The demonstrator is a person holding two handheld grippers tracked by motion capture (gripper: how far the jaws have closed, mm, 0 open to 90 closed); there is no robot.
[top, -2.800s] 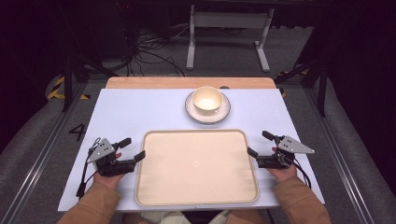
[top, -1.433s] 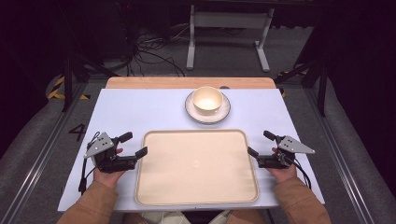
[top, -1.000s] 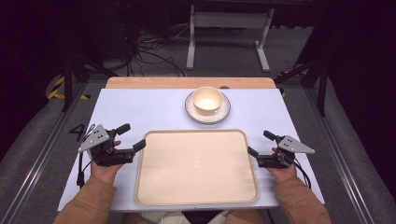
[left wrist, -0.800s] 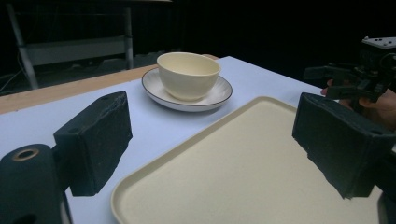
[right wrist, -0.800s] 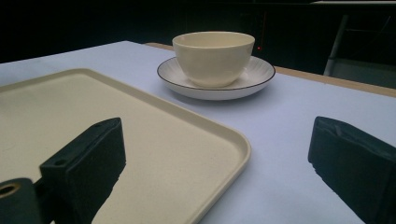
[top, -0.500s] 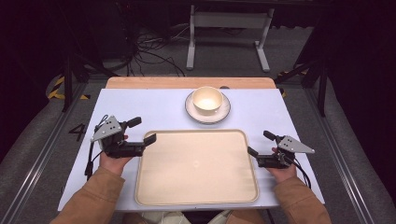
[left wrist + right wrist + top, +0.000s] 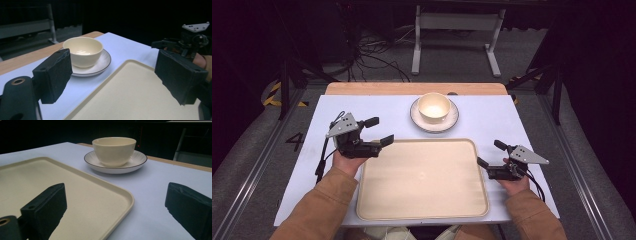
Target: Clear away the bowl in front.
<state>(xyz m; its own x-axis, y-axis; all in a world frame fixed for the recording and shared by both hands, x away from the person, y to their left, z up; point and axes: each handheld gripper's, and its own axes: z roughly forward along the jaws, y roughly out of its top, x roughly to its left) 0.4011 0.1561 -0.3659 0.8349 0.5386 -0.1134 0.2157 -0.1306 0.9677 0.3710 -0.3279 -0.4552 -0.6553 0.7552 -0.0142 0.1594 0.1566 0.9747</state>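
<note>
Hands (image 7: 346, 161) flanking tray (image 7: 422, 205), fingers (image 7: 53, 75) spread.

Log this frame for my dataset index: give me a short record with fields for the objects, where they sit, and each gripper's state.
surface: light blue table
tray: cream tray, empty, nearest the person
bowl: cream bowl, upright, empty, on the saucer
saucer: white saucer with dark rim, beyond the tray
left gripper: open, at the tray's far left corner, holding nothing
right gripper: open, at the tray's right edge, holding nothing
</note>
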